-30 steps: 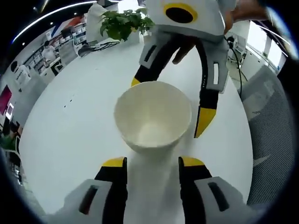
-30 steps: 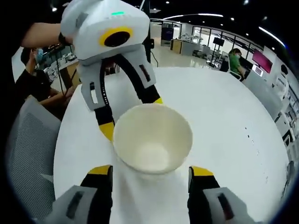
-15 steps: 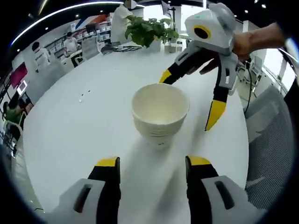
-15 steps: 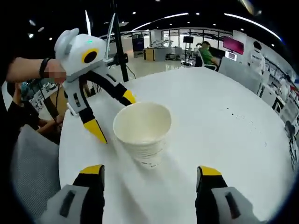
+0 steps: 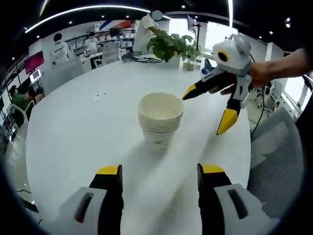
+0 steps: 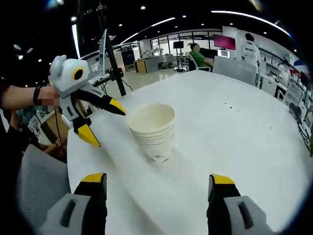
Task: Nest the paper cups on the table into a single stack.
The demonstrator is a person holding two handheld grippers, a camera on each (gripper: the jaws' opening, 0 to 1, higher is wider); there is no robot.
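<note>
- One stack of paper cups [image 5: 159, 121] stands upright near the middle of the round white desk [image 5: 73, 147], several rims showing in bands just below the top lip.
- Off-white and plain, the stack carries small print low on its outer wall, seen in the right gripper view [image 6: 153, 132]; the nested rims sit level, with no lean that can be made out.
- Compared with a second ago, when the top cup loomed large between both sets of jaws, the stack now looks smaller and stands free, touched by nothing; both cameras have pulled back from it.
- That retreat suggests the nesting is finished: no loose cup can be seen elsewhere on the desk.
- Left tool [image 5: 159, 171] points at the stack from near the desk's edge, its yellow-tipped jaws spread wide with bare desk between them.
- Right tool [image 6: 154, 180] faces the stack from the opposite side, its jaws likewise wide apart and holding nothing.
- Each tool also appears across the desk in the other's view, raised off the surface in a person's hand [image 5: 259, 74], jaws splayed.
- Beyond the desk lie a potted plant [image 5: 169, 45], a grey mesh chair [image 5: 276, 161] and an open-plan office with people at a distance.
</note>
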